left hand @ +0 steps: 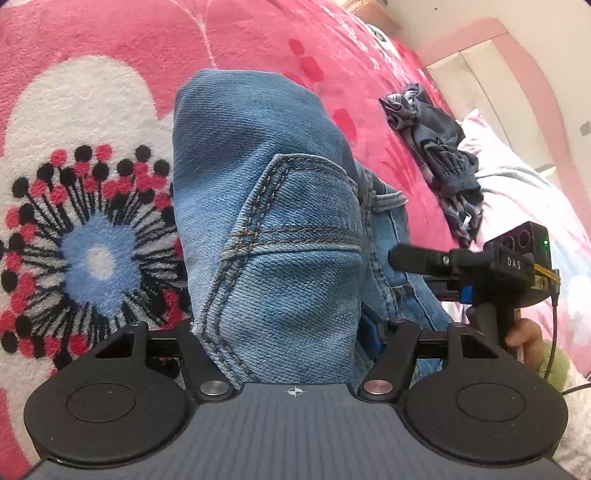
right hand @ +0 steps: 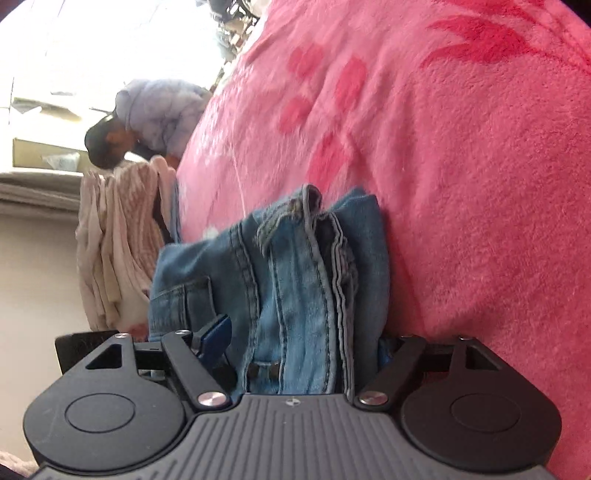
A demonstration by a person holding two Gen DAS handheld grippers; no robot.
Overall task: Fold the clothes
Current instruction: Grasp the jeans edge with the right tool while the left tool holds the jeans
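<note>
Faded blue denim jeans (left hand: pixel 280 229) with orange stitching on a pink blanket (left hand: pixel 258 40) bearing a white, black-and-red-dotted flower (left hand: pixel 88 236).

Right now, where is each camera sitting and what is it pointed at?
Left wrist: on the left claw, looking down at jeans on the pink blanket; the right claw and hand show.
Right wrist: on the right claw, tilted, facing the bunched jeans; no hand shows.
Shared: jeans, blanket.
</note>
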